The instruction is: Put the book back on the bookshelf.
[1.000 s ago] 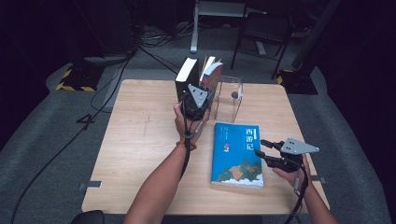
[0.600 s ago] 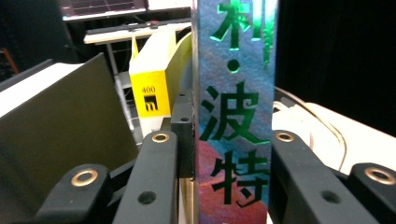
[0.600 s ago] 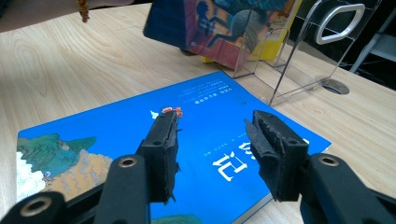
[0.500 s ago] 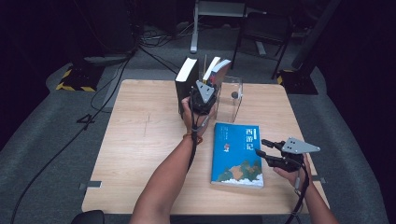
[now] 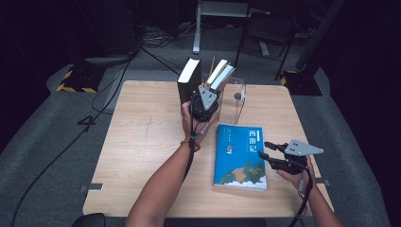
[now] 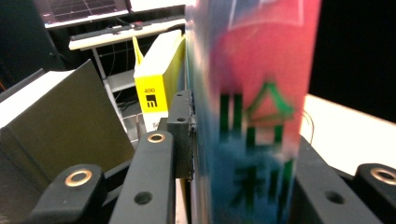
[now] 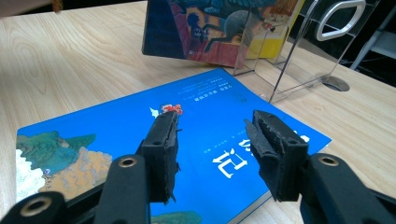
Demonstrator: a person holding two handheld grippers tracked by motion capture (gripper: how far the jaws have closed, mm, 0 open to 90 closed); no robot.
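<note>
Beside the clear bookend (image 5: 235, 100), left gripper (image 5: 206, 105) jaws clamp a colourful book (image 6: 252, 112); right gripper (image 7: 212, 140) jaws half-open, empty. Risk: book tips w/ neighbours.

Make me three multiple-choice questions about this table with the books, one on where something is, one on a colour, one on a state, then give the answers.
1. Where does the blue book lie?
A. Flat on the table
B. Upright in the clear stand
C. On the floor

2. What colour is the book seen behind the left gripper's fingers?
A. White
B. Yellow
C. Purple

3. What is the state of the right gripper?
A. Shut on the blue book
B. Shut on a pen
C. Open above the blue book

Answers: 1 A, its cover faces up on the wood. 2 B, the yellow book stands behind them. 3 C, a gap shows between its fingers with nothing gripped.
</note>
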